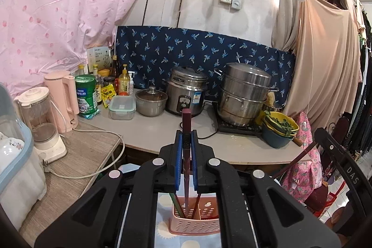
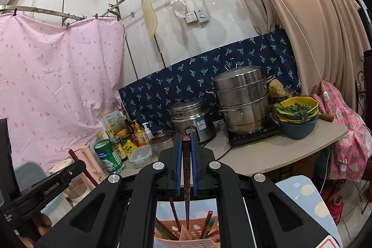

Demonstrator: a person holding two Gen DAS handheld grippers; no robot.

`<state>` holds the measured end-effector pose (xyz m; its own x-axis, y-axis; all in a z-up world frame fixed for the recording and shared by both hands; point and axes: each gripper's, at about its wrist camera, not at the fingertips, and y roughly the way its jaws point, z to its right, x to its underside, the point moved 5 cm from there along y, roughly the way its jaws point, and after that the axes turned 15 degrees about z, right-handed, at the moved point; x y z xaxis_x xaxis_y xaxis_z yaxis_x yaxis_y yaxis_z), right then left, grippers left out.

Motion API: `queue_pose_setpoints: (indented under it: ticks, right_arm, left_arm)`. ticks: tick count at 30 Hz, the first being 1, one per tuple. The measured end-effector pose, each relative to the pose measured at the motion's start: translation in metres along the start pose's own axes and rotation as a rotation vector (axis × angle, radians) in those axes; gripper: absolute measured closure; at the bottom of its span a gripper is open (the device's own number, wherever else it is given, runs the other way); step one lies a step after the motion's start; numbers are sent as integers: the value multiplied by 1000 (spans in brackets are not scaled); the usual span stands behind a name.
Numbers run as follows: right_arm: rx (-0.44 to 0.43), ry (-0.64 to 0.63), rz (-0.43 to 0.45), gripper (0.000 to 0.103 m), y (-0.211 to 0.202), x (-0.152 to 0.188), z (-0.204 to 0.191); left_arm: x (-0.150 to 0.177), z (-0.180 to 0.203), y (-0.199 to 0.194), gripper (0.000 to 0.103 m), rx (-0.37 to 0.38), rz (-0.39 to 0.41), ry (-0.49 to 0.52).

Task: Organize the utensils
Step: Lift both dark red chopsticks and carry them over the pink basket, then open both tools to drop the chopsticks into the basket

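My left gripper [image 1: 186, 134] is shut on a dark red chopstick [image 1: 186, 117]. The stick stands upright, with its thin tip down in a pink slotted utensil holder [image 1: 194, 222] directly below. Other chopsticks [image 1: 177, 206] lean inside the holder. My right gripper [image 2: 186, 136] is shut on a second dark chopstick [image 2: 186, 169], whose point hangs just above the same pink holder [image 2: 186, 241] and the several chopsticks [image 2: 207, 223] in it. The right gripper's body [image 1: 341, 162] shows at the right edge of the left wrist view. The left gripper's body [image 2: 46, 185] shows at the left of the right wrist view.
The holder stands on a table with a blue cloud-print cloth [image 2: 302, 196]. Behind is a counter [image 1: 209, 143] with a rice cooker [image 1: 186, 92], a stacked steamer pot [image 1: 244, 94], bowls of greens [image 1: 279, 129], bottles, a pink kettle [image 1: 62, 99] and a blender [image 1: 39, 122]. A dish rack [image 1: 14, 155] sits at left.
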<state>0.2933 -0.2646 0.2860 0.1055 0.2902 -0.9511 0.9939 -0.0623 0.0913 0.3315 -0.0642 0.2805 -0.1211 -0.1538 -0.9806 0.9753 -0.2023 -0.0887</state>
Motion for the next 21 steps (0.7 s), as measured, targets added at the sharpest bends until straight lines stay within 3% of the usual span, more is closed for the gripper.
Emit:
queue_pose_setpoints:
  ticks: [10, 19, 21]
  right_arm:
    - [6, 2, -135, 96, 36, 70, 6]
    - [11, -4, -191, 93, 41, 97, 12]
    - [13, -5, -196, 90, 39, 98, 14]
  left_arm:
    - [44, -8, 30, 96, -7, -75, -1]
    - [66, -11, 41, 94, -7, -130, -20]
    - [68, -12, 40, 82, -10, -141, -31]
